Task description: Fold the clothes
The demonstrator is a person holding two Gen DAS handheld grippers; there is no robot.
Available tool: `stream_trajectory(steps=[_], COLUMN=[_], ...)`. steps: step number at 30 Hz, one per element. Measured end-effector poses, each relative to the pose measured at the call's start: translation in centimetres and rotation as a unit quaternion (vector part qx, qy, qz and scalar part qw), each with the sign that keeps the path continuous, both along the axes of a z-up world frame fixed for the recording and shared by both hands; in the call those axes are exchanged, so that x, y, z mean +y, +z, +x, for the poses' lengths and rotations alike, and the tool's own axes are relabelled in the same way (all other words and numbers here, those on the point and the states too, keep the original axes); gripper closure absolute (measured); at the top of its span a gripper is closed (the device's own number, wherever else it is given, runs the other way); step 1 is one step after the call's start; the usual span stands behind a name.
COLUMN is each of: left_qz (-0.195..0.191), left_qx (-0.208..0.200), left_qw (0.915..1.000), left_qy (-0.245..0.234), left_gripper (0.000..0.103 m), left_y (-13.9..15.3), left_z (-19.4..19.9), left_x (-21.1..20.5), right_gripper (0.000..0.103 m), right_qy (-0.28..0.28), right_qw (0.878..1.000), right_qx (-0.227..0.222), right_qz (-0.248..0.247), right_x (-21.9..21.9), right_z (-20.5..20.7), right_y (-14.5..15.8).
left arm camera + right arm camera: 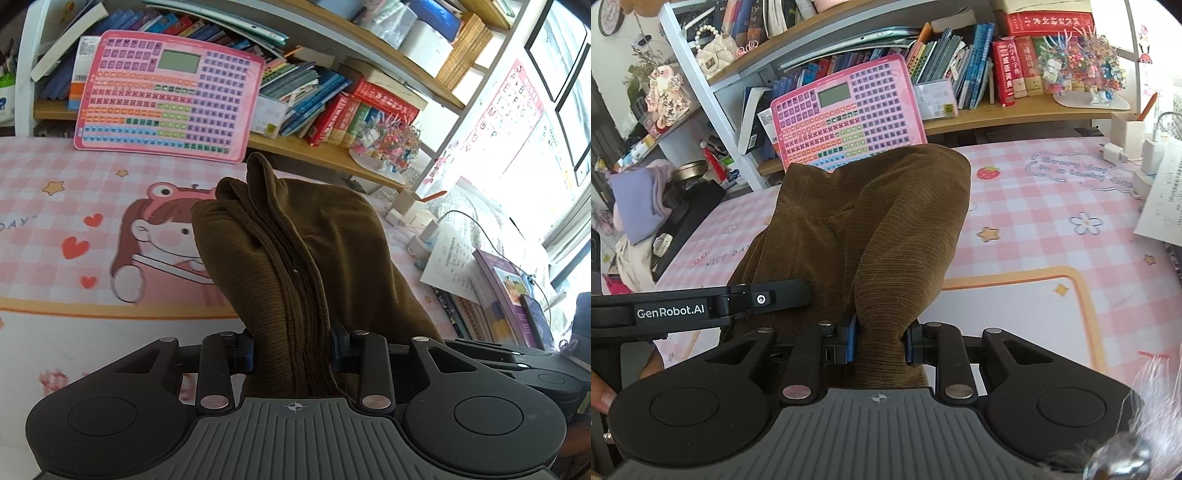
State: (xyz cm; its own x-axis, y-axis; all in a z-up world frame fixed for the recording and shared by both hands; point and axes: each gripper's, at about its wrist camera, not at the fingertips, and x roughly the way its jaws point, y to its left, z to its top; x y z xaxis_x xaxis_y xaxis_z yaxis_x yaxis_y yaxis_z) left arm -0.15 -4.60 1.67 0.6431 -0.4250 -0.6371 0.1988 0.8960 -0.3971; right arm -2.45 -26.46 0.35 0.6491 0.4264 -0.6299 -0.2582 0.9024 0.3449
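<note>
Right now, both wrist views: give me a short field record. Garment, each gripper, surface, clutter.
garment: brown ribbed garment, bunched, lifted off the mat, held at two spots
left gripper: jaws shut on the garment, several layers between them
right gripper: jaws shut on the garment
surface: pink checked cartoon mat
backdrop: pink keyboard toy leaning on the bookshelf
clutter: papers at the mat's window end
fold status: not laid flat yet
</note>
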Motion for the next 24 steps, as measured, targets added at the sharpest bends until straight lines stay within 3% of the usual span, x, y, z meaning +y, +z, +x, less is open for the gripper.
stream_trajectory(steps=[14, 24], left_qz=[-0.028, -0.035], left_qx=[0.028, 0.005], left_qw=[0.9992, 0.9990], left_qy=[-0.001, 0.029], left_gripper=[0.070, 0.070], left_y=[-1.8, -2.7], left_z=[4.3, 12.5], left_x=[11.7, 17.1], right_gripper=[0.081, 0.081], right_qy=[-0.005, 0.007], right_qw=[1.000, 1.000], right_qx=[0.016, -0.011], right_qz=[-0.006, -0.010], right_x=[10.9, 16.2], right_z=[4.0, 13.1], right_y=[-1.3, -1.6])
